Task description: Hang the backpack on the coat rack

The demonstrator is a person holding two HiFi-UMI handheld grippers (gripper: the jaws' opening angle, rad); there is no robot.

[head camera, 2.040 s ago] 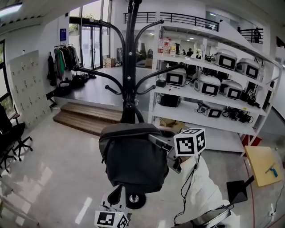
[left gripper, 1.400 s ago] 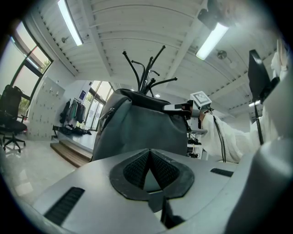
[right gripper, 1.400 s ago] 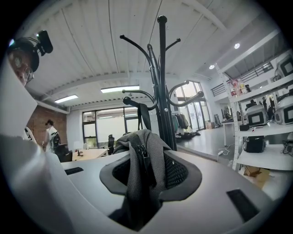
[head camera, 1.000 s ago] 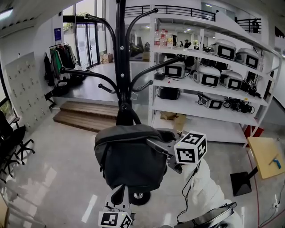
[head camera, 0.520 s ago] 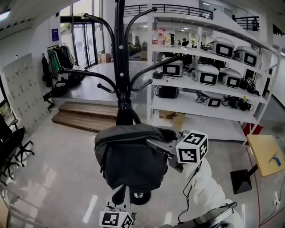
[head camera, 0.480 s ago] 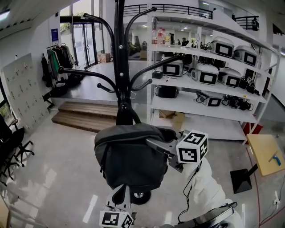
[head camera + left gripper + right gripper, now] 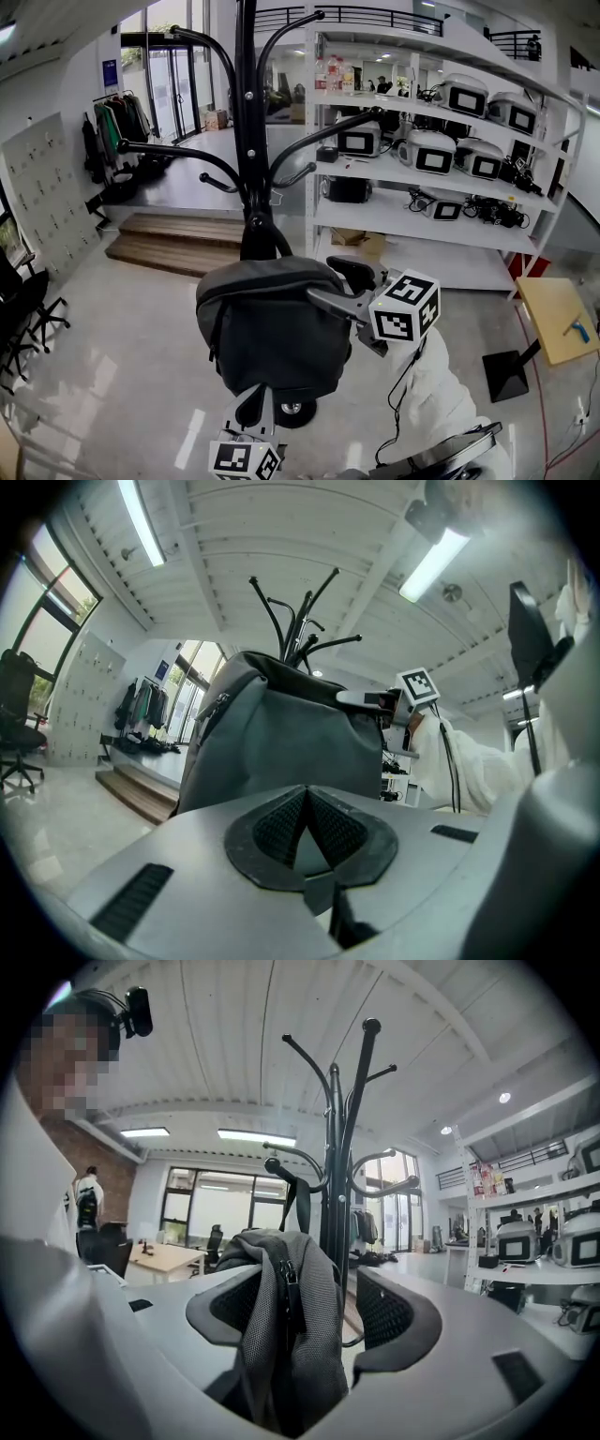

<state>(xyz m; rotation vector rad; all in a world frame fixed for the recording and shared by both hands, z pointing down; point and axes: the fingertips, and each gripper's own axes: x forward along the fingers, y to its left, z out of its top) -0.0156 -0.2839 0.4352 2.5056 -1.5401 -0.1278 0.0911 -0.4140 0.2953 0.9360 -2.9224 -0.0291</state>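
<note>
The dark grey backpack [image 7: 272, 328] hangs against the black coat rack [image 7: 248, 122]. In the right gripper view its strap [image 7: 300, 1206] loops over a lower hook. My right gripper [image 7: 337, 286] is at the bag's right side and its jaws are opening. A fold of the backpack [image 7: 286, 1335] with a zip lies between them, resting against the left pad and clear of the right pad [image 7: 389, 1307]. My left gripper [image 7: 253, 408] sits under the bag's bottom. Its pads [image 7: 281, 822] meet at the tips, and the backpack [image 7: 281, 733] hangs just ahead of them.
White shelving [image 7: 441, 150] with boxed devices stands right behind the rack. Wooden steps [image 7: 178, 248] lie at the back left, office chairs [image 7: 23, 309] at the far left, and a small wooden table [image 7: 553, 333] at the right. My white sleeve [image 7: 427, 394] trails below the right gripper.
The right gripper's jaws have spread apart around the backpack's side. The bag stays hanging on the rack, and the left gripper has kept its place beneath it.
</note>
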